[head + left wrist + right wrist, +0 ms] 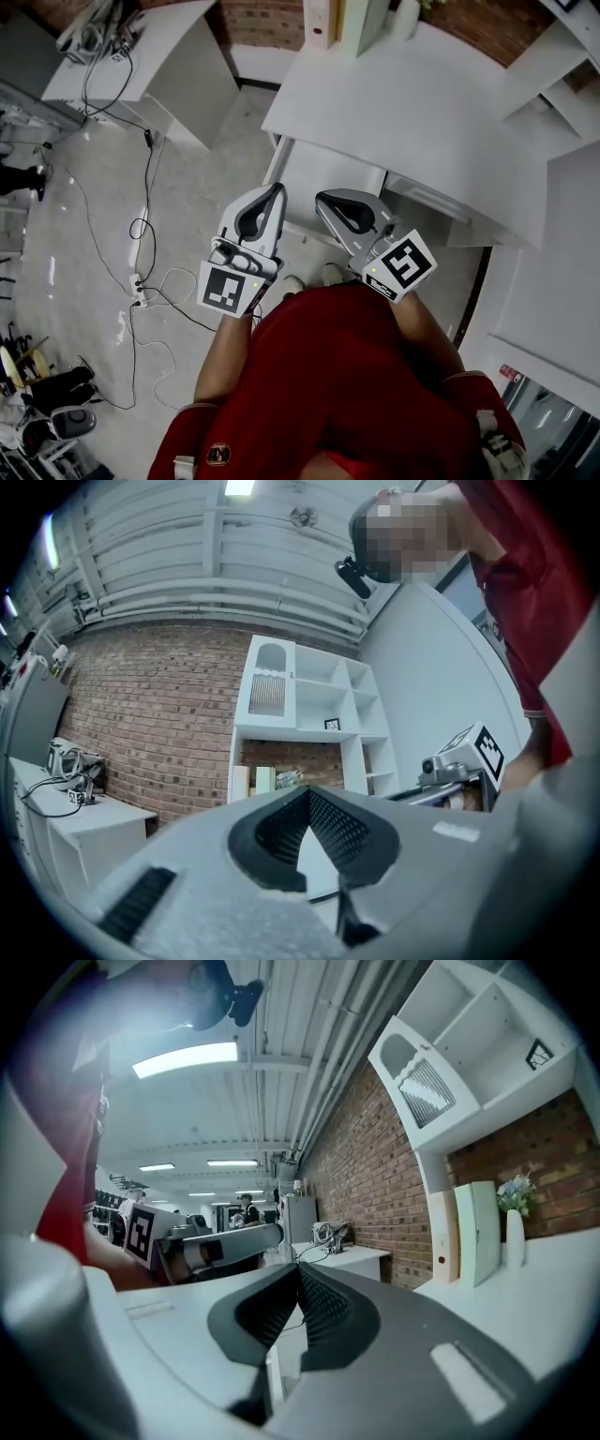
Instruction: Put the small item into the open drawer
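You hold two grippers in the head view: left gripper at 9 o'clock, right gripper at 3 o'clock. Two marker cubes: left cube, right cube. Two white desks: far desk at 11 o'clock, near desk at 1 o'clock. One power strip on the floor at 8 o'clock. Your right gripper view shows two upright binders, white binder and green binder, plus one vase, all at 3 o'clock. Your left gripper view shows one shelf unit.
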`<state>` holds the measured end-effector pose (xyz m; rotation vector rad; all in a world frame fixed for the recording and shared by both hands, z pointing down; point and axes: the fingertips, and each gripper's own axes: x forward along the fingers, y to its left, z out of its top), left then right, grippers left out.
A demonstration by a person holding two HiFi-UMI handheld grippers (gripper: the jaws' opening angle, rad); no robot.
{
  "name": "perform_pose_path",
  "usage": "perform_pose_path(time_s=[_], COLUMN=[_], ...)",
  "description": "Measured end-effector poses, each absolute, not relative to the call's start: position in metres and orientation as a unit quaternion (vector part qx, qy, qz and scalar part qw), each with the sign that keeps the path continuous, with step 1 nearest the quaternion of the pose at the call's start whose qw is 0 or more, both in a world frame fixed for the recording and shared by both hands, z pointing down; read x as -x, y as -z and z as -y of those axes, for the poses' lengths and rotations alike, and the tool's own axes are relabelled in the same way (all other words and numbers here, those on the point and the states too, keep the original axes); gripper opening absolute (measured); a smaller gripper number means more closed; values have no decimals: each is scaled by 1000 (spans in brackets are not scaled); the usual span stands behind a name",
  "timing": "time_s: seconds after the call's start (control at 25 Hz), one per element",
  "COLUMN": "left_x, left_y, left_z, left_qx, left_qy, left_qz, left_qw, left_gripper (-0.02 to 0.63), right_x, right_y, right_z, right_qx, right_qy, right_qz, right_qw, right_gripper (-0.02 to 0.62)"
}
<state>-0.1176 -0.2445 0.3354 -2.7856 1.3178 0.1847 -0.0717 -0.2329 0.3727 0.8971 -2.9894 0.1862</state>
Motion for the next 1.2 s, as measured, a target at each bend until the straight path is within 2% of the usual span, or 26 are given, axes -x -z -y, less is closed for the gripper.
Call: perform_pose_path(time_s=[1.2], left_x=[143], left_y=[-340], left_z=[215], left_qx=[907], left_qy=[-99], left_qz=[-410], left_qw=[2], left_gripper=[0], right_x=[88], right_y=[-364], right_z=[196], right_qx=[-333], right_qy=[-27], right_qz=[943], right_qw=[5], right_gripper=[11])
